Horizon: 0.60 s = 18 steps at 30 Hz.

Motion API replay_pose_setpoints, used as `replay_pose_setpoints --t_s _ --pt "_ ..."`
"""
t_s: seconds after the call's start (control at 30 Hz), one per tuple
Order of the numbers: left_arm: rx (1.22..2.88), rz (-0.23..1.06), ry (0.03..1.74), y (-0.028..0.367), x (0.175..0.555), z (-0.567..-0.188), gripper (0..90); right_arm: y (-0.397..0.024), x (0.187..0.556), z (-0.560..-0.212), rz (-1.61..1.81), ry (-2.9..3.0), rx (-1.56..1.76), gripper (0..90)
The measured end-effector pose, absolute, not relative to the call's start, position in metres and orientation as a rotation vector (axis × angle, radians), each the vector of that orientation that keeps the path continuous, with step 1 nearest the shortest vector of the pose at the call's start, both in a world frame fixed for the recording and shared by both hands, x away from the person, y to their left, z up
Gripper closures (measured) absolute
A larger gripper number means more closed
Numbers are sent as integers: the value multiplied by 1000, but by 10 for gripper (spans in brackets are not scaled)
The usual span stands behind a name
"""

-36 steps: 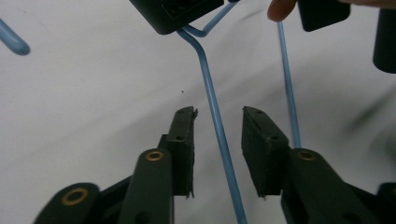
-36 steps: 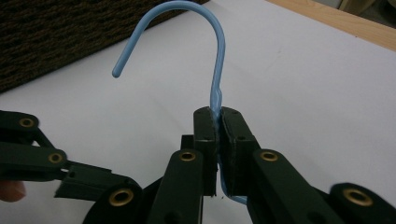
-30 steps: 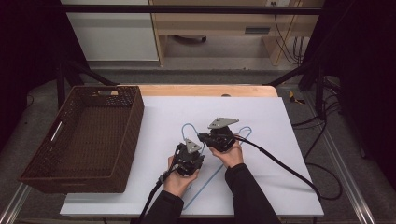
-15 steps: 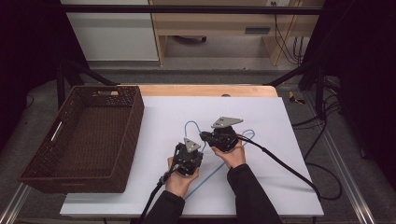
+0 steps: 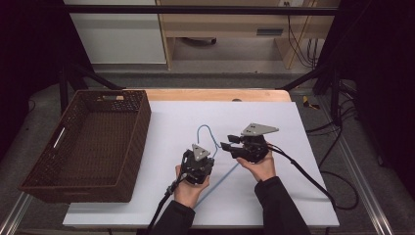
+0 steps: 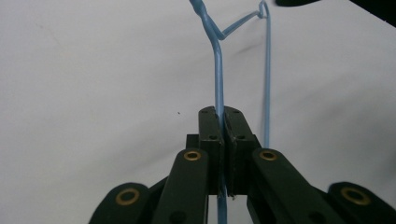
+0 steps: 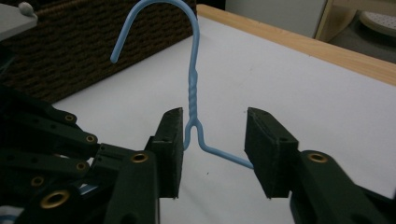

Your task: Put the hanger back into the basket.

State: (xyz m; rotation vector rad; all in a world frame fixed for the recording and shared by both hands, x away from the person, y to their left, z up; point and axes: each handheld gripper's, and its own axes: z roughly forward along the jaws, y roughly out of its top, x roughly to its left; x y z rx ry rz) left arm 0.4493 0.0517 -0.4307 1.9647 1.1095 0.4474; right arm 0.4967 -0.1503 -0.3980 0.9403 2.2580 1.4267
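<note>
Now the left gripper's [image 6: 223, 135] fingers pinch one shoulder wire of the blue hanger [image 5: 211, 147], holding it just above the white worktop [image 5: 303, 186]. The right gripper's [image 7: 212, 149] fingers have just been opening and stand spread around the twisted neck without pressing it. Judging from this, a handover to the left is under way; next comes carrying it toward the wicker basket [image 5: 139, 122] at left, whose near wall could catch the hook.
</note>
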Motion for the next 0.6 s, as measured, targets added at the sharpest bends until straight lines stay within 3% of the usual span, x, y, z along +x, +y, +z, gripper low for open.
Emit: replay_pose_setpoints --t_s 0.1,0.17,0.43,0.6 --pt "1957 462 1094 53 447 -424 875 -172 479 -390 1435 2223 940 463" --pt "1949 470 1083 54 446 -419 875 -177 476 -389 1437 2212 946 450" --pt "1943 520 1032 60 445 -393 875 -225 447 -398 1437 2117 1047 200" --pt "1932 521 1012 68 447 -376 875 -240 441 -403 1418 2098 1075 132"
